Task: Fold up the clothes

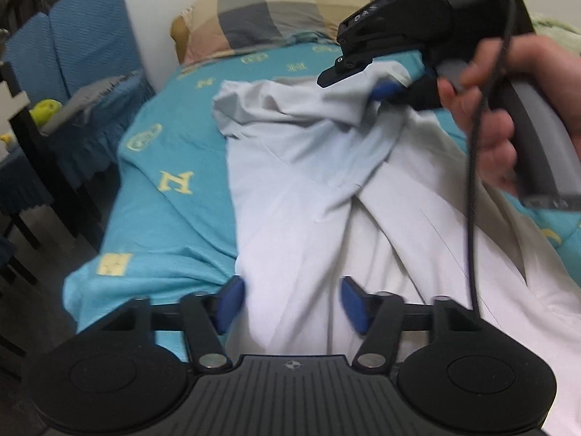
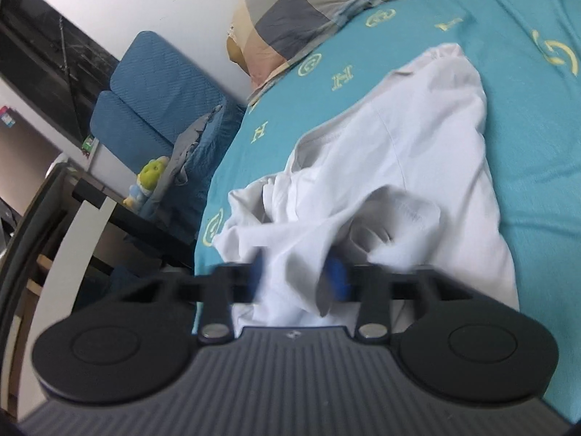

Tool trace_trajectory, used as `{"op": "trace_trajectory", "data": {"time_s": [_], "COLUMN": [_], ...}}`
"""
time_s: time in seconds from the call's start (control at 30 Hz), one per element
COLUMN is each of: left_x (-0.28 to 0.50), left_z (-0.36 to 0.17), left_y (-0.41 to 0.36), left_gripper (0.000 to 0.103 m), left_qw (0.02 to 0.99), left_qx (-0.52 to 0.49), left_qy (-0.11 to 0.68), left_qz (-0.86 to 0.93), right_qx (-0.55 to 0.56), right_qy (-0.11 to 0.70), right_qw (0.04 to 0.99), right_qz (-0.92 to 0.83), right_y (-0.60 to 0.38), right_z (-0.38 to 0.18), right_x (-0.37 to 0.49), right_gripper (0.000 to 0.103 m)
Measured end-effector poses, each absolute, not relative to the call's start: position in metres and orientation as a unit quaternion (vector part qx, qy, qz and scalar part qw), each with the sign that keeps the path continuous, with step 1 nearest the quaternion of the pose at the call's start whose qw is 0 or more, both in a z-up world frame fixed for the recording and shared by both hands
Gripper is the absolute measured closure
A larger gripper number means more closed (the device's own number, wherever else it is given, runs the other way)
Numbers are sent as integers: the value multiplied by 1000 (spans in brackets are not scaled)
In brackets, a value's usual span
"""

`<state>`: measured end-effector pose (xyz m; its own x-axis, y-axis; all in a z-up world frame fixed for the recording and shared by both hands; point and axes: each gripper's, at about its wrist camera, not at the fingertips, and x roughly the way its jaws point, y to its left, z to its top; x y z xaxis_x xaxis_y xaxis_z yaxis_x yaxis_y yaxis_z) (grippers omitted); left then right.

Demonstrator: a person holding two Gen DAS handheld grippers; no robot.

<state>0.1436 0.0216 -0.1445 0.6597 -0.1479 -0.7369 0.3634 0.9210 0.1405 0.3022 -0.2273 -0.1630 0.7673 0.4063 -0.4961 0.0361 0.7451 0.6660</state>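
A white garment (image 1: 308, 181) (image 2: 417, 145) lies crumpled along a bed with a turquoise sheet (image 1: 163, 145) (image 2: 537, 127). My left gripper (image 1: 293, 303) sits low over the garment's near end. Its blue pads (image 1: 232, 301) stand apart, with cloth lying between them and no visible pinch. My right gripper (image 1: 377, 91) (image 2: 297, 279) is at the garment's far end, held by a person's hand (image 1: 490, 116). It is shut on a bunched fold of the white cloth, which is lifted off the sheet. The right wrist view is motion-blurred around the fingers.
A checked pillow (image 1: 268, 14) (image 2: 301, 11) lies at the head of the bed against the wall. A blue padded chair (image 1: 72, 47) (image 2: 145, 83) stands left of the bed, with a yellow-green toy (image 1: 45, 109) (image 2: 152, 174) beside it. A cable (image 1: 472, 218) hangs from the right gripper.
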Motion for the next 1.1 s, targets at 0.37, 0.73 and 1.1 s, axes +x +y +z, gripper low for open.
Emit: {"op": "trace_trajectory", "data": {"time_s": [0.37, 0.73, 1.1], "left_x": [122, 137, 139], "left_z": [-115, -135, -139], "left_y": [22, 13, 16], "left_gripper": [97, 96, 96], "left_qw": [922, 903, 903], "left_qx": [114, 116, 101], "left_qy": [328, 371, 378], "left_qz": [-170, -181, -176], "right_qx": [334, 360, 368], "right_qy": [248, 308, 350], "right_qw": [905, 869, 848], "right_qz": [86, 143, 152], "right_y": [-268, -281, -251], "right_z": [-120, -143, -156], "right_x": [346, 323, 290], "right_gripper": [96, 92, 39]}}
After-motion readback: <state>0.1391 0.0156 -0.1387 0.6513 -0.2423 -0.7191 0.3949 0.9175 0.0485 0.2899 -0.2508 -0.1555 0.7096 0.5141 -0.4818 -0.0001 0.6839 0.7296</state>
